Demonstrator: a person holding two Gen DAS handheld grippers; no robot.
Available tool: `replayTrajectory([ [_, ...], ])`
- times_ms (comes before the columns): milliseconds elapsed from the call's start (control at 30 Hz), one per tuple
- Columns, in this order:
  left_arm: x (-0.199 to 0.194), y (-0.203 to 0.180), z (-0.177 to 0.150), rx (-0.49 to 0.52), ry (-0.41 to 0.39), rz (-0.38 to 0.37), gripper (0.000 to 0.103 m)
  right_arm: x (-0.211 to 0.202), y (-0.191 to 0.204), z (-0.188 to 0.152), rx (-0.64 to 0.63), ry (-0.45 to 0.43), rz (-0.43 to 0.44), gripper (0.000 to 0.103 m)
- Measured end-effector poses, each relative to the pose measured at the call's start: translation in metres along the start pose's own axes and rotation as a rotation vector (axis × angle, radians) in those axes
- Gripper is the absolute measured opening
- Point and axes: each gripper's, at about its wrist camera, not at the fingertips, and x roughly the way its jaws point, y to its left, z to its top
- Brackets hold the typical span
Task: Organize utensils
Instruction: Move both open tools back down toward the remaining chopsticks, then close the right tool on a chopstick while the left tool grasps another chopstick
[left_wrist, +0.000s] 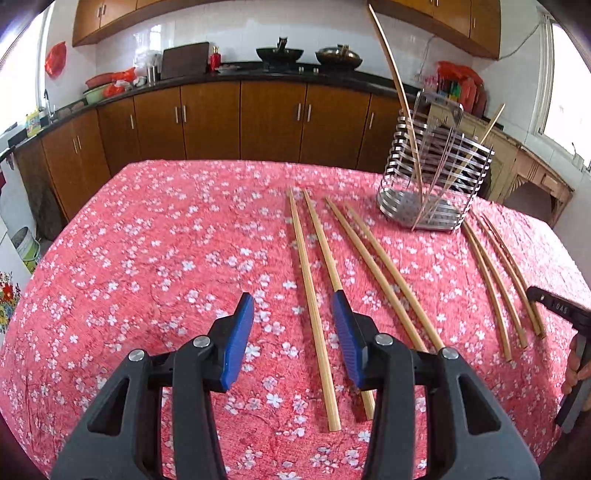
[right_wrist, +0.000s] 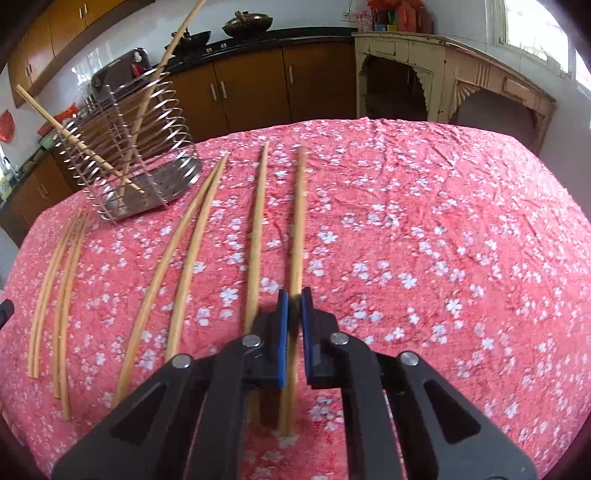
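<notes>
The rightmost chopstick (right_wrist: 295, 236) lies on the counter (right_wrist: 443, 221), pinched by the right tool (right_wrist: 292, 299) near its thick end — likely bound for the wire holder (right_wrist: 140, 162) at ten o'clock. The left tool (left_wrist: 293, 306) hovers wide apart above another chopstick (left_wrist: 314, 314).

White "0A5"-like marking — hard to read — on the right gripper (left_wrist: 561, 308) body
</notes>
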Motion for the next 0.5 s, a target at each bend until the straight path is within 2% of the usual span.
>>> replayTrajectory([
  [100,0.008,0.000,-0.005,0.000,0.042,-0.004,0.044,0.006,-0.022,0.013,0.067,-0.007,-0.067,0.008],
  [233,0.019,-0.005,-0.009,0.020,0.098,0.007,0.040,0.010,-0.041,0.020,0.114,-0.013,-0.079,0.008],
  [333,0.029,-0.010,-0.010,0.051,0.134,0.019,0.028,0.011,-0.041,0.022,0.096,-0.016,-0.090,0.008],
  [400,0.034,-0.014,-0.006,0.079,0.144,0.042,0.012,0.013,-0.041,0.023,0.084,-0.018,-0.099,0.008],
  [500,0.045,-0.007,0.004,0.084,0.141,0.084,0.008,0.017,-0.044,0.027,0.090,-0.021,-0.107,0.008],
])
